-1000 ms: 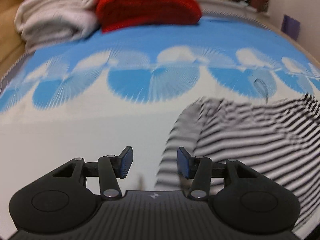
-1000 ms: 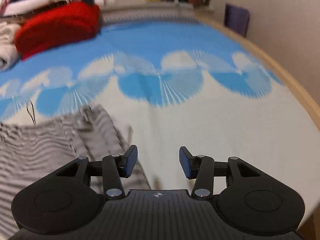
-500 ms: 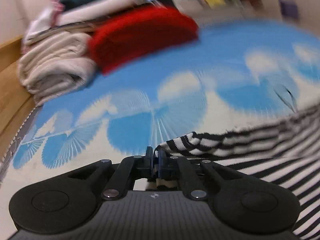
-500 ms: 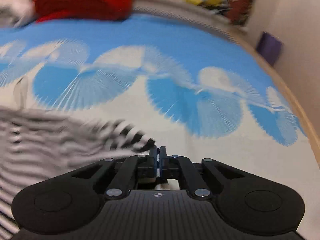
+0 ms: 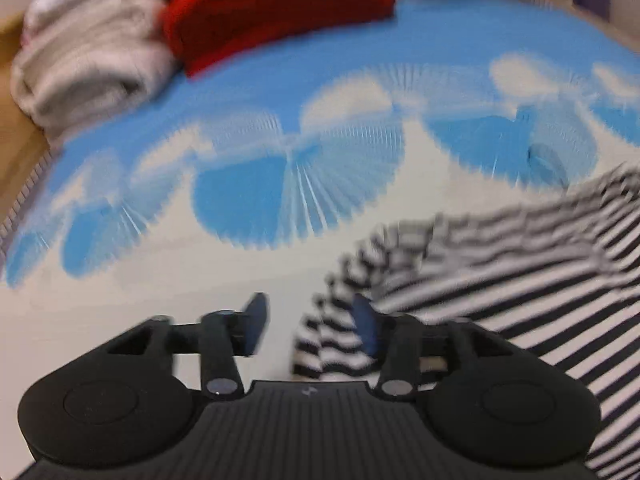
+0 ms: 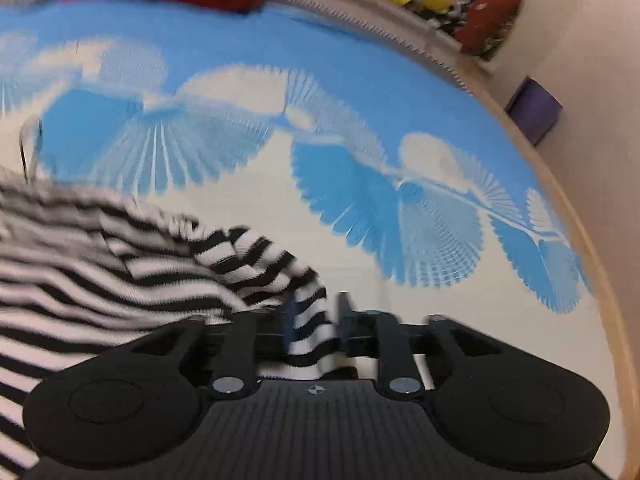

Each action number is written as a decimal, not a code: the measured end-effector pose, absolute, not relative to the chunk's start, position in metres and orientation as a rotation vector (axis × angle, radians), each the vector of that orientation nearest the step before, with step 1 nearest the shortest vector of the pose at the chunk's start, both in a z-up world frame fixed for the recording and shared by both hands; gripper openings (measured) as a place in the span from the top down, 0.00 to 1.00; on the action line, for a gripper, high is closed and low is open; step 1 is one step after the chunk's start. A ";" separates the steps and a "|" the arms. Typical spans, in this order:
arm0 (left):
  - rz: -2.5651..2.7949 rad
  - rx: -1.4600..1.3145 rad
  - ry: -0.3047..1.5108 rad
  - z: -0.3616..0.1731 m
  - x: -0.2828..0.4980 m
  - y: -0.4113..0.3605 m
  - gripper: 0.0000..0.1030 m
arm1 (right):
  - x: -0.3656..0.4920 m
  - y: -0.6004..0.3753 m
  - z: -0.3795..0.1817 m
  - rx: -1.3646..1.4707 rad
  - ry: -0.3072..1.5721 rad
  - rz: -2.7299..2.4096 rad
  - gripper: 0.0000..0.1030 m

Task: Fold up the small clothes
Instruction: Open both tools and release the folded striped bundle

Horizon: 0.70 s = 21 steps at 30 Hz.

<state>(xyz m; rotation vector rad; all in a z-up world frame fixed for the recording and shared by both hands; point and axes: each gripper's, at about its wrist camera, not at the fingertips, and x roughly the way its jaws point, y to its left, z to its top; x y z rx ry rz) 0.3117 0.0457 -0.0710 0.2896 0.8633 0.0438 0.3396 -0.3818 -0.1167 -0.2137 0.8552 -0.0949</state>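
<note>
1 striped garment (image 5: 500, 280), 2 claws parted.

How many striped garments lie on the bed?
1. The striped garment lies on the near, pale part of the blue-and-white bedspread, right of the left tongs and left of the right tongs. More could lie outside both views.

The shirt (image 5: 500, 264) lies on the bed (image 5: 120, 300), near its front. Its corners lie between the left tongs (image 5: 310, 326) and right tongs (image 6: 316, 320). Behind, a cushion (image 5: 276, 12) sits right of towels (image 5: 88, 60).
</note>
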 end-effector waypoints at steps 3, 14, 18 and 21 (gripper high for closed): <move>-0.073 0.193 0.783 -0.047 0.290 0.052 0.38 | 0.319 -0.396 -0.084 -0.098 0.765 -0.100 0.64; -0.446 0.118 0.967 -0.057 0.250 0.055 0.58 | 0.249 -0.416 -0.089 -0.058 0.987 0.189 0.49; -0.525 0.242 1.195 -0.096 0.230 0.048 0.49 | 0.227 -0.437 -0.096 0.027 1.067 0.221 0.49; -0.538 0.394 1.196 -0.104 0.207 0.042 0.47 | 0.206 -0.428 -0.126 -0.193 1.201 0.220 0.41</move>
